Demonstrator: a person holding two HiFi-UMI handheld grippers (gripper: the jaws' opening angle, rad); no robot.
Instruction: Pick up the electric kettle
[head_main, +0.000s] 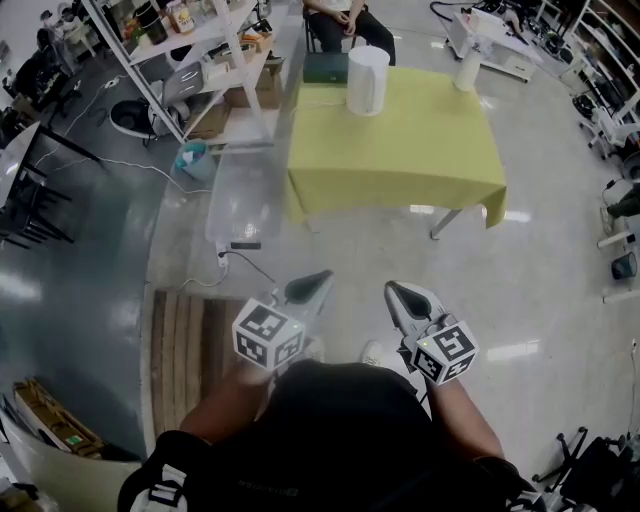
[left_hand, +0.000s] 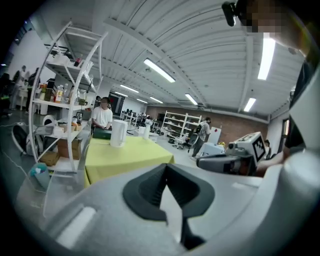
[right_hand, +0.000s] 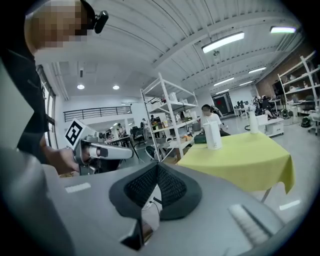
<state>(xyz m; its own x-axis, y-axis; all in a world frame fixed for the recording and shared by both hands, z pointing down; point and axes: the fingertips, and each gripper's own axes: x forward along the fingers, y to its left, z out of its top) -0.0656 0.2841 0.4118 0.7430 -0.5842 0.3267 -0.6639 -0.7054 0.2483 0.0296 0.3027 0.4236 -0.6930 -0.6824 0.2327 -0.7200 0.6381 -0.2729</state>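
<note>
The electric kettle (head_main: 367, 80) stands far off on the yellow desk (head_main: 400, 150); our left tool (head_main: 322, 276) and right tool (head_main: 392, 290) are both closed, empty. We judge it rigid, smooth, maybe water-heavy: best gripped by its handle, unseen here.

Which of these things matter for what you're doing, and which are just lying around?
For the job: electric kettle; left gripper and right gripper, jaws shut, empty; yellow-clothed table.
Just lying about: dark green box; shelf rack; teal bucket.
</note>
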